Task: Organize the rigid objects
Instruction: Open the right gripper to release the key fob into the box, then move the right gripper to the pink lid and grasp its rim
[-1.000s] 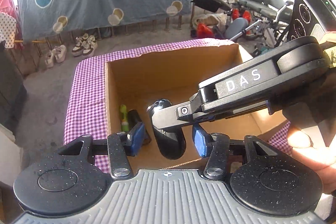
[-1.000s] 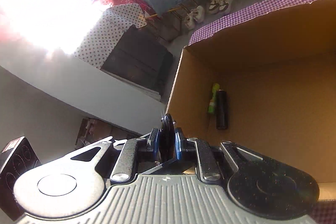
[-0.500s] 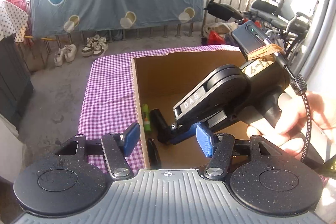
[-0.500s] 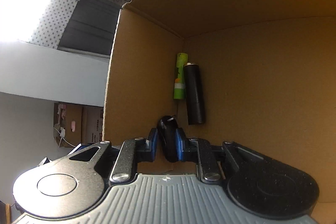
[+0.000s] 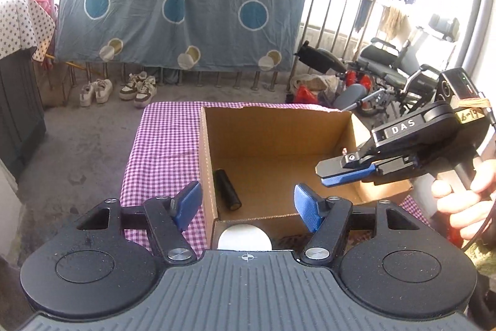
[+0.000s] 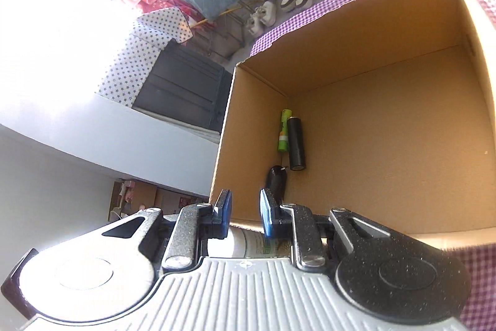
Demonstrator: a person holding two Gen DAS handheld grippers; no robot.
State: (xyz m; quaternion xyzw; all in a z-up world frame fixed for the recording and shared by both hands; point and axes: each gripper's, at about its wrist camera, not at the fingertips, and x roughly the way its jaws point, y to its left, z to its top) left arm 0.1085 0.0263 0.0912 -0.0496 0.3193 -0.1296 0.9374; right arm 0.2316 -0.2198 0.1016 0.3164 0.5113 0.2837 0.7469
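Note:
An open cardboard box (image 5: 279,129) stands on a purple checked cloth (image 5: 161,145). Inside, along the left wall, lie a black cylinder (image 5: 228,190) and, in the right wrist view, the same black cylinder (image 6: 296,143), a green tube (image 6: 283,131) and a small black oval object (image 6: 276,180). My left gripper (image 5: 246,207) is open and empty, at the box's near edge. My right gripper (image 6: 245,214) is open and empty, just outside the box's near wall; it also shows in the left wrist view (image 5: 334,176) above the box's right side. A white-capped container (image 5: 245,238) lies under the left gripper.
The box (image 6: 372,114) has much bare floor to the right of the objects. The cloth-covered table ends left of the box. Shoes (image 5: 124,89), a railing with a blue sheet (image 5: 173,11) and a wheelchair (image 5: 387,73) stand beyond the table.
My right gripper let go of the small black oval object, which now lies in the box by the left wall, and drew back out of the box, open.

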